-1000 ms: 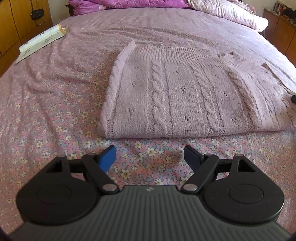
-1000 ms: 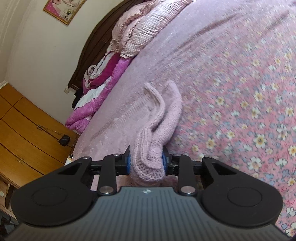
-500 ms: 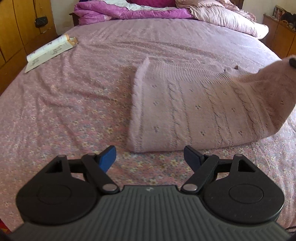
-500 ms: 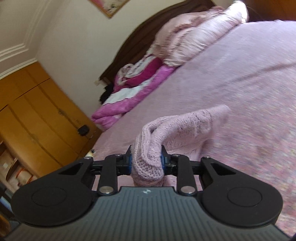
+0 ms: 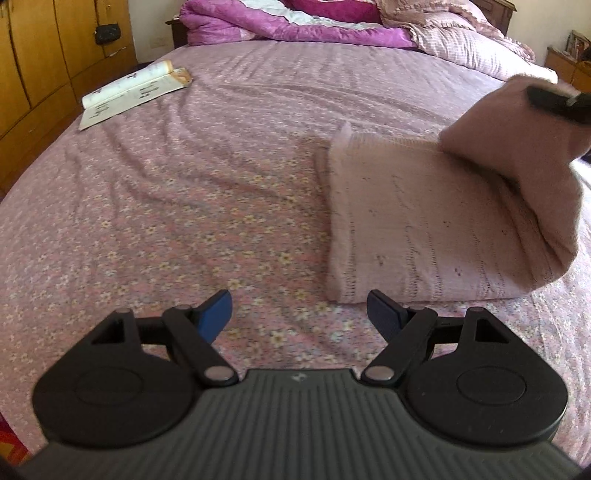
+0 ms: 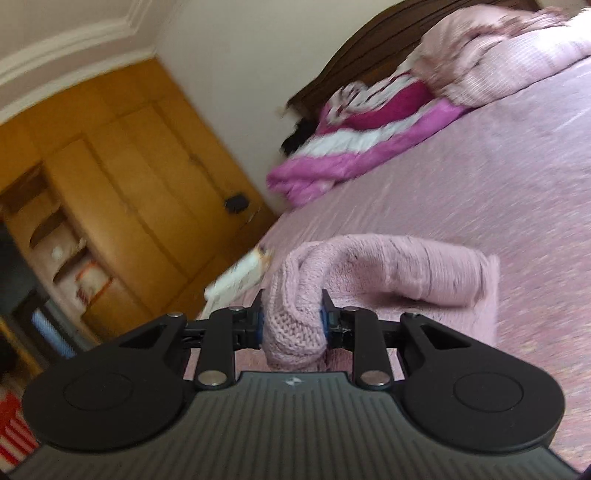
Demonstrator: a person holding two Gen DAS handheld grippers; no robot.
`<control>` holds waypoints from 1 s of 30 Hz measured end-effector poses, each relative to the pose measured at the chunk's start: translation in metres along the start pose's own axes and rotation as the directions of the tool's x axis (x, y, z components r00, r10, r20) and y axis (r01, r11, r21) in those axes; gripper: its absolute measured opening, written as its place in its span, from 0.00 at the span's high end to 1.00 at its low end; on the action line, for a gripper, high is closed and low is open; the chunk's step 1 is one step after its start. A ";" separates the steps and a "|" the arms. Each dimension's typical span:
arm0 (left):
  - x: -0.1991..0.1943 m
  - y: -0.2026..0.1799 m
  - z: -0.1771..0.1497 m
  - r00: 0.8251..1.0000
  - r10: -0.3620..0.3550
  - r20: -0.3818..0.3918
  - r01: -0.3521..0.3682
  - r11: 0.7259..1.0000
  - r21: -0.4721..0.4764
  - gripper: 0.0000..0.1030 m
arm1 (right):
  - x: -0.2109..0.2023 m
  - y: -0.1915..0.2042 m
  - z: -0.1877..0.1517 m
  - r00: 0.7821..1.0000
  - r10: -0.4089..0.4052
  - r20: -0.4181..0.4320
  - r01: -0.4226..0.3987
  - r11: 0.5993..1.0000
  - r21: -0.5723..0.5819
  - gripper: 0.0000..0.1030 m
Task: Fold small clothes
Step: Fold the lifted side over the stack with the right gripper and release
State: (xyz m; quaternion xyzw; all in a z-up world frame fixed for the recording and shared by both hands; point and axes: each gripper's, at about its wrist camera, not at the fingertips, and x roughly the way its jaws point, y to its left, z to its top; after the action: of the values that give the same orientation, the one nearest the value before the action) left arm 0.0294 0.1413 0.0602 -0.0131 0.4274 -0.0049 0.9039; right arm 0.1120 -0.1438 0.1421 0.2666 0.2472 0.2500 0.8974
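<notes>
— Fingers first: what have yours got?

— On my right gripper (image 6: pixel 291 323) they are closed onto a bunched fold of the pink knitted sweater (image 6: pixel 402 273); the blue pads press it from both sides. My left gripper (image 5: pixel 300 314) stands with its fingers wide apart and nothing between them, only the flowered bedsheet (image 5: pixel 184 206) beneath.

— Where does the sweater lie?

— On the bed, to the right in my left wrist view. Most of the sweater lies flat on the sheet, just beyond my left gripper's right-hand finger (image 5: pixel 384 317). Its far right part is lifted off the bed and curls over the flat part, pinched at the top by the right gripper, which shows there only as a dark, blurred shape.

— Anything else on the bed?

— An open booklet (image 5: pixel 129 94) near the far left edge, well apart from the sweater, and a heap of magenta and pink bedding (image 5: pixel 314 26) at the head. Wooden cupboards (image 5: pixel 44 62) stand along the left side.
</notes>
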 end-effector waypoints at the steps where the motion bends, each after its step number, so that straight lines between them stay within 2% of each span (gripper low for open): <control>1: 0.000 0.003 0.000 1.000 0.002 0.001 -0.002 1.000 -0.003 0.21 | 0.010 0.006 -0.005 0.999 0.006 -0.032 -0.007 1.000 -0.018 0.72; 5: 0.000 0.013 -0.002 1.000 0.008 0.005 -0.008 1.000 -0.021 0.21 | 0.055 0.030 -0.031 0.985 -0.005 -0.174 -0.014 0.994 -0.108 0.72; 8: 0.002 0.020 -0.003 1.000 0.003 0.009 -0.003 0.999 -0.035 0.21 | 0.084 0.041 -0.057 0.963 -0.042 -0.267 0.002 0.989 -0.147 0.71; 11: 0.003 0.022 -0.003 1.000 -0.002 0.011 0.002 0.999 -0.037 0.21 | 0.103 0.048 -0.078 0.946 -0.084 -0.314 0.030 0.985 -0.172 0.66; 13: 0.003 0.022 -0.001 1.000 -0.007 0.019 0.007 0.999 -0.034 0.21 | 0.103 0.049 -0.084 0.949 -0.077 -0.306 0.028 0.987 -0.160 0.50; 15: 0.003 0.022 0.003 1.000 -0.013 0.027 0.014 0.999 -0.035 0.21 | 0.099 0.051 -0.085 0.952 -0.041 -0.303 0.001 0.991 -0.131 0.43; 21: 0.006 0.012 0.020 0.996 -0.064 0.068 0.067 0.997 -0.041 0.21 | 0.066 0.051 -0.081 0.960 -0.004 -0.280 -0.026 0.994 -0.104 0.41; 26: 0.018 -0.005 0.040 0.985 -0.144 0.100 0.149 0.988 -0.040 0.21 | 0.026 0.042 -0.069 0.977 -0.060 -0.204 0.038 0.993 -0.109 0.36; 30: 0.032 -0.021 0.054 0.975 -0.192 0.110 0.197 0.980 -0.030 0.21 | 0.000 0.030 -0.061 0.978 -0.156 -0.138 0.136 0.980 -0.145 0.34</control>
State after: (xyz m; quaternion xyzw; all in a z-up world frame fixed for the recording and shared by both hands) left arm 0.0916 0.1208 0.0698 -0.0735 0.3754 -0.0840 0.9201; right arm 0.0672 -0.0999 0.1156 0.1669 0.3149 0.2185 0.9084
